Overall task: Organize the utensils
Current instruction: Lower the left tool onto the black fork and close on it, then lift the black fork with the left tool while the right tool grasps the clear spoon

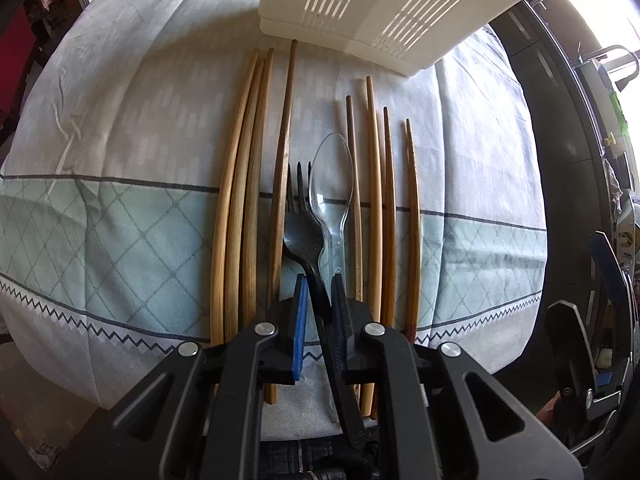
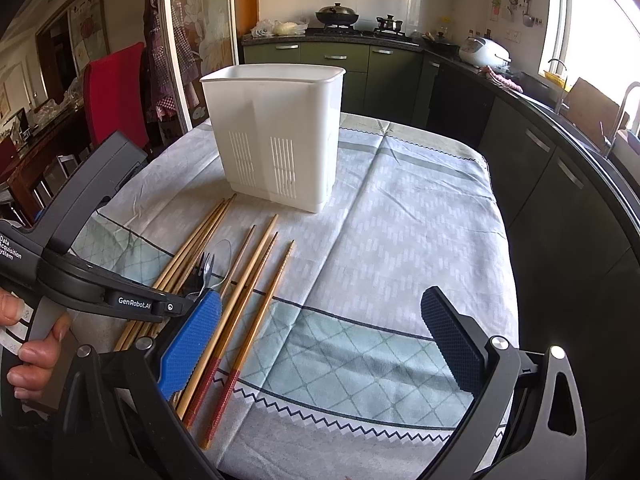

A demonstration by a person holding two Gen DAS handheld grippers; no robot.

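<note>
A: Left wrist view: the left hand-held gripper (image 1: 320,292) has its two pads pressed close on the thin handle of the black fork (image 1: 299,220).

B: Where is the fork?

A: On the cloth-covered surface (image 1: 120,140), between the long chopsticks (image 1: 248,184) and the clear spoon (image 1: 332,188). The spoon's handle runs right beside the fork's, so it might come up too.

B: Is the fork heavy?

A: It looks like plastic, so I think light, stiff and a bit slippery. The handle is the best spot to hold.

B: And the other one?

A: The right hand-held gripper (image 2: 320,340) is spread wide and holds nothing. The white utensil holder (image 2: 276,132) stands upright behind the chopsticks.
</note>
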